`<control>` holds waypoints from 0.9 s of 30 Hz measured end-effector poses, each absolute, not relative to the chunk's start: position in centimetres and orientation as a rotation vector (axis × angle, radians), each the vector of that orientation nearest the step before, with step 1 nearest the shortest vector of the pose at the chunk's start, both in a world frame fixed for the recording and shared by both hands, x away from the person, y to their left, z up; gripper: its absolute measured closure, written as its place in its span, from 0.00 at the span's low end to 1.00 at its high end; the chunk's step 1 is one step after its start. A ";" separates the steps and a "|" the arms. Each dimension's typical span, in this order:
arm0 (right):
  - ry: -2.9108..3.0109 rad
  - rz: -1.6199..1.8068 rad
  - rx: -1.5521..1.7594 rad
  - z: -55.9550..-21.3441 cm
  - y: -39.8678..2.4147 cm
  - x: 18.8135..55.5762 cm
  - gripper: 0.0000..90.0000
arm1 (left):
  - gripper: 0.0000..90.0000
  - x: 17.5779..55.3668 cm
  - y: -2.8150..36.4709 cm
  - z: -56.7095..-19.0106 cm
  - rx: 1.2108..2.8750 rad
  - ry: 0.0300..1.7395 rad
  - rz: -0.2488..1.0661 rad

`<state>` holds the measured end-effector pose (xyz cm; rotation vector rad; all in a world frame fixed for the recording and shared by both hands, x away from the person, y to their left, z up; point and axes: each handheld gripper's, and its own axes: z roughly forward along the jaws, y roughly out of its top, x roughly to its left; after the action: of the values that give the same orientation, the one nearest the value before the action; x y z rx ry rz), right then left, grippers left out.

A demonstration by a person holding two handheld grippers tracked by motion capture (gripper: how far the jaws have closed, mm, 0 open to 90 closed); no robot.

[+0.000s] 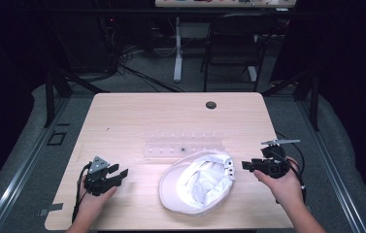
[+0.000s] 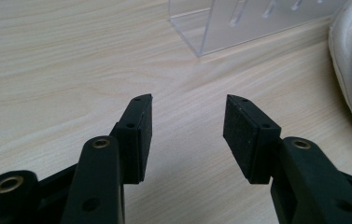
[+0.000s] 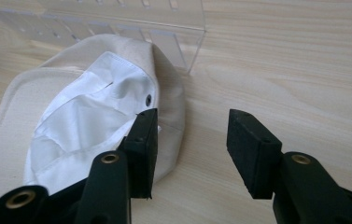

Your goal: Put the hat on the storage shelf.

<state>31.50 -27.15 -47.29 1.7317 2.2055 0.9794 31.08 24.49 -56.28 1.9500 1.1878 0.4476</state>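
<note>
White cap [image 1: 197,183] lay upturned on bench [image 1: 122,116], clear rack [image 1: 183,144] just beyond, left hand-held gripper [image 1: 121,171] released, right hand-held gripper [image 1: 245,165] released beside cap

table [image 1: 122,116]: light wood | on it: white cap [image 1: 197,182], clear acrylic rack [image 1: 183,144]

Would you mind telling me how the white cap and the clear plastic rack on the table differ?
The cap is soft, opaque cream-white fabric, lying upside down with its lining showing; the clear rack is rigid, see-through plastic with a row of slots. The cap sits nearer the person, the rack just behind it. Both rest on the wooden table, held by neither gripper.
</note>
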 end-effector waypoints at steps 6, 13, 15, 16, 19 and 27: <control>2.272 1.011 1.789 -47.5 -25.8 32.4 0.58 | 0.58 31.1 24.6 -56.3 1.944 1.194 0.444; 2.318 0.996 1.858 -49.1 -24.6 33.1 0.58 | 0.58 31.2 24.5 -56.4 1.949 1.188 0.445; 2.330 0.974 1.871 -49.5 -24.4 33.4 0.58 | 0.58 31.2 24.5 -56.5 1.948 1.194 0.445; 2.327 0.976 1.901 -49.9 -24.4 33.7 0.58 | 0.58 31.2 24.5 -56.5 1.948 1.194 0.443; 2.323 0.995 1.938 -50.1 -24.4 33.8 0.58 | 0.58 31.3 24.4 -56.5 1.952 1.190 0.445; 2.332 1.013 1.999 -51.0 -24.0 33.9 0.59 | 0.58 31.3 24.3 -56.5 1.967 1.189 0.442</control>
<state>33.93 -23.95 -51.00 1.9988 2.3325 1.0126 31.27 24.35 -56.53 1.9674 1.1885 0.4415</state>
